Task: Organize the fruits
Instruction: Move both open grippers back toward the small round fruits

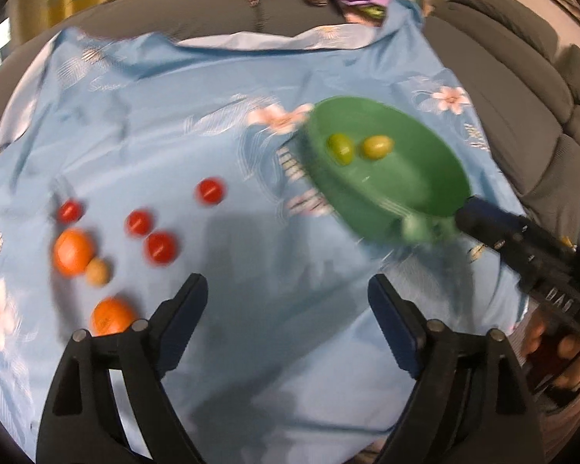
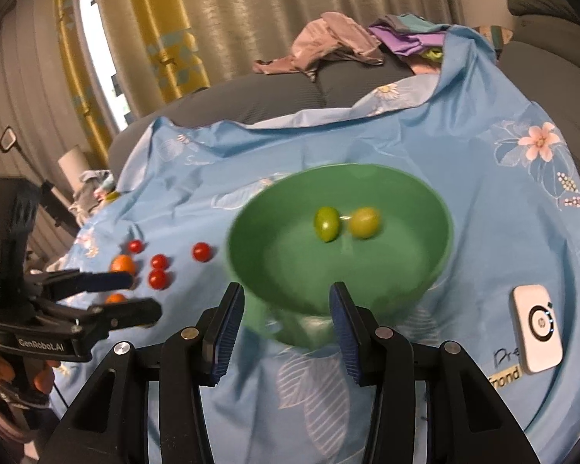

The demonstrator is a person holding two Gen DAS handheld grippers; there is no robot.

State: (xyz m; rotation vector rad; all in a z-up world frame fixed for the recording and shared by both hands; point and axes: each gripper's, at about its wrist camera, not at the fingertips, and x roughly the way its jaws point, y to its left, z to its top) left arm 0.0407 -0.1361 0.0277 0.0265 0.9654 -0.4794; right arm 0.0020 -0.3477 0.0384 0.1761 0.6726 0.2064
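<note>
The green bowl (image 2: pixel 340 247) sat on the blue flowered cloth (image 2: pixel 483 201) that covered the sofa (image 2: pixel 251 96), and two green grapes (image 2: pixel 326 224) lay side by side inside it, toward its far wall. The right gripper (image 2: pixel 286 321) came at the bowl from six o'clock with the near rim between its fingers (image 2: pixel 228 328); the rim was blurred there, so the pads seemed to press on it, though the contact itself could not be made out for certain. At three o'clock from the bowl a white device (image 2: pixel 535 328) lay flat on the cloth.

Well apart from the bowl, at its nine o'clock, four red tomatoes (image 1: pixel 210 190) were scattered on the cloth. Just beyond them lay two oranges (image 1: pixel 73 251), with a small brown fruit (image 1: pixel 98 272) touching the farther one. The left gripper (image 1: pixel 286 317) hovered over bare cloth with its fingers (image 1: pixel 183 321) released and spread wide, nothing between them, and the nearer orange lay just beside its left finger.
</note>
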